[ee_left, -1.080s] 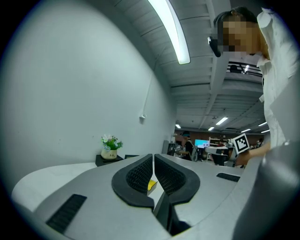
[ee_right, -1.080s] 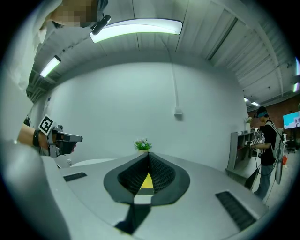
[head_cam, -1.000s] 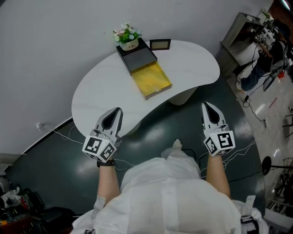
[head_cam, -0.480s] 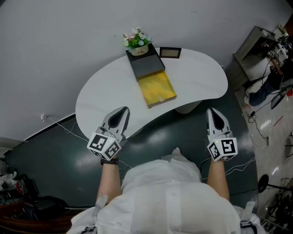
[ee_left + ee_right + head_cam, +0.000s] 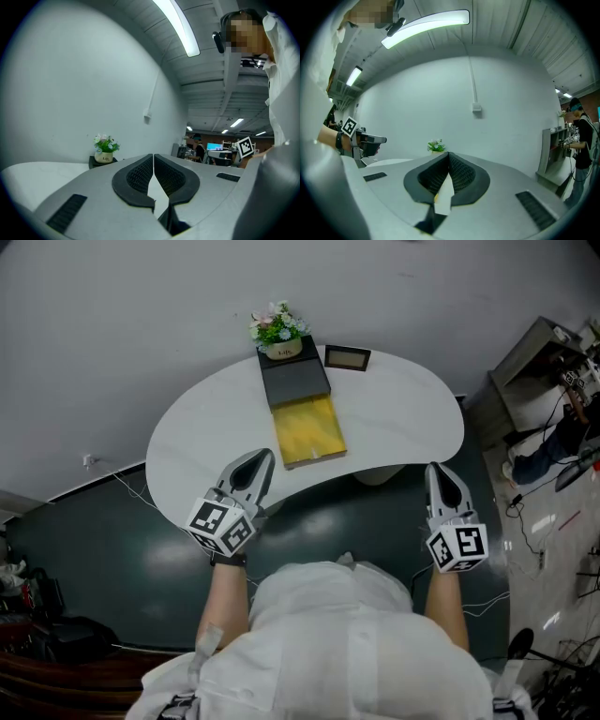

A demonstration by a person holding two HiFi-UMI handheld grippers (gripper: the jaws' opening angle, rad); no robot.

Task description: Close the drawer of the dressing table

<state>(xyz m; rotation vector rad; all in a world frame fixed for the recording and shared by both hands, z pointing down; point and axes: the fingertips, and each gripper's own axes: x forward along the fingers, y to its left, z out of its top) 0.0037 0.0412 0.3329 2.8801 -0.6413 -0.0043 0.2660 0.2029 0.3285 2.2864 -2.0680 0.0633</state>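
Currently the task is not started: the drawer [image 5: 310,431] stands fully open. Its yellow tray projects from the black case [image 5: 294,381] toward the near edge of the white surface [image 5: 202,432], at the middle of it. A flower pot [image 5: 278,332] sits on the far end of the case, and a picture frame [image 5: 347,358] stands just right of it.

The left gripper [image 5: 262,458] has its jaws together with nothing between them. It hovers above the near-left edge of the surface, left of the drawer's near end and apart from it. The right gripper [image 5: 438,471] also has its jaws together and is empty. It is off the surface, over the floor [image 5: 375,512] at the near right, well apart from the drawer.

No contact with the drawer front exists. Judged remaining work: bring one gripper to the near face of the yellow tray, then push it toward the far side until it seats inside the case.
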